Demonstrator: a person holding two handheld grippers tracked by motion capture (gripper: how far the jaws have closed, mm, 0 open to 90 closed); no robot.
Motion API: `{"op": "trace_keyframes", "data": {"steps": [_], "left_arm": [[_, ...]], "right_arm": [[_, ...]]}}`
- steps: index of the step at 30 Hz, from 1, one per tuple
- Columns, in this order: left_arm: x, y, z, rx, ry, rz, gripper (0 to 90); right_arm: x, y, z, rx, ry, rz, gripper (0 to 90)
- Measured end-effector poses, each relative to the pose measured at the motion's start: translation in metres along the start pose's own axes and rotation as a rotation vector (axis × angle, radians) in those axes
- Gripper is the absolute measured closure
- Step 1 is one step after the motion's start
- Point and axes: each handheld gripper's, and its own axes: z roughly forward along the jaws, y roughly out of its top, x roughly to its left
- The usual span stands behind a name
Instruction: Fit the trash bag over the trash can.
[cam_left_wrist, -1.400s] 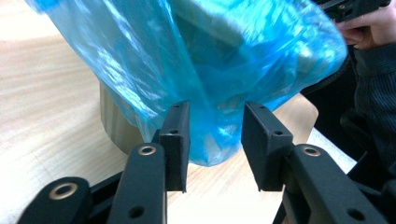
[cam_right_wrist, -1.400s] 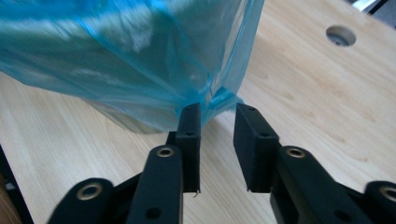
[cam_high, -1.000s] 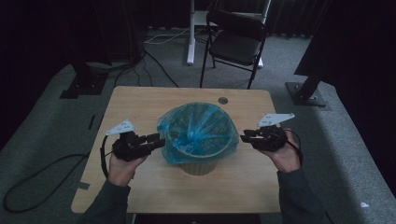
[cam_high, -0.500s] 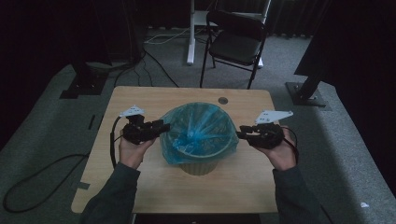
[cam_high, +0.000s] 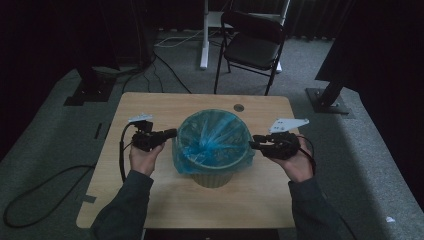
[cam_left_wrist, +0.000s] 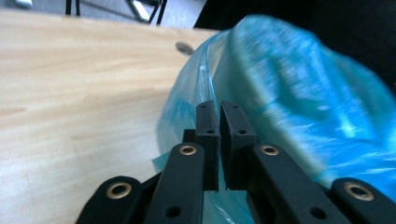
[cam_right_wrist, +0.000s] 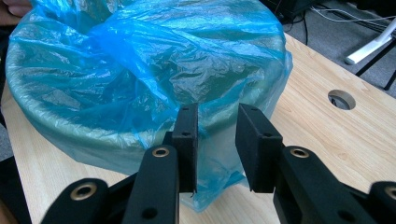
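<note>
So, pinching the bin liner

My left gripper (cam_high: 170, 133) just snapped its jaws together on the crinkly blue plastic liner (cam_left_wrist: 299, 93) at the rim of the round pale bin (cam_high: 212, 176), mid-worktop (cam_high: 150, 107). My right gripper (cam_right_wrist: 215, 140) hovers at the opposite rim, jaws apart, pinching nothing.

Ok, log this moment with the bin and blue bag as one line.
left tongs: just closed, pinching blue bag at bin rim | right tongs: open beside bag overhang | table: wooden
</note>
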Motion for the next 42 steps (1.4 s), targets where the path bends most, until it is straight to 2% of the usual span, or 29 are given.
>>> {"op": "trace_keyframes", "data": {"steps": [2,8,11,15,18,21,22,24,26,30,32,33,35,38,42], "left_arm": [[0.003,-0.004,0.007,0.033,0.007,0.0,88.2],[0.009,-0.013,0.021,0.098,0.026,-0.011,88.4],[0.011,-0.014,0.023,0.107,0.03,-0.017,88.3],[0.013,-0.013,0.017,0.078,0.026,-0.031,82.7],[0.015,-0.011,0.008,0.049,0.025,-0.03,74.7],[0.015,-0.01,0.001,0.028,0.016,-0.03,70.0],[0.015,-0.008,-0.007,0.005,0.011,-0.029,68.7],[0.014,-0.006,-0.011,-0.01,0.001,-0.027,66.2],[0.008,-0.003,-0.021,-0.045,-0.032,-0.017,64.3],[-0.005,0.002,-0.032,-0.08,-0.066,0.01,61.5],[-0.007,0.002,-0.034,-0.084,-0.077,0.015,59.9],[-0.016,0.005,-0.036,-0.085,-0.109,0.025,58.9],[-0.023,0.005,-0.035,-0.077,-0.135,0.036,57.6],[-0.033,0.004,-0.033,-0.063,-0.129,0.059,56.4],[-0.037,0.002,-0.029,-0.044,-0.094,0.057,56.1]], "right_arm": [[0.0,0.0,0.002,-0.005,-0.002,0.007,62.8],[-0.003,-0.001,0.002,-0.022,0.006,0.032,57.9],[-0.003,-0.001,0.003,-0.037,0.023,0.042,56.4],[-0.004,0.0,0.007,-0.042,0.041,0.052,56.1],[-0.004,0.0,0.01,-0.042,0.074,0.06,64.1],[-0.005,0.001,0.009,-0.043,0.066,0.068,72.2],[-0.006,0.001,0.008,-0.044,0.07,0.071,74.5],[-0.006,0.001,0.008,-0.045,0.071,0.071,76.2],[-0.005,0.002,0.007,-0.045,0.069,0.067,81.2],[-0.004,0.003,0.006,-0.036,0.066,0.056,87.6],[-0.003,0.003,0.006,-0.033,0.063,0.05,88.7],[-0.002,0.003,0.006,-0.031,0.06,0.048,89.0],[-0.002,0.003,0.006,-0.031,0.058,0.044,89.2],[-0.002,0.003,0.006,-0.031,0.058,0.044,89.2],[-0.002,0.003,0.006,-0.03,0.057,0.043,89.2]]}}
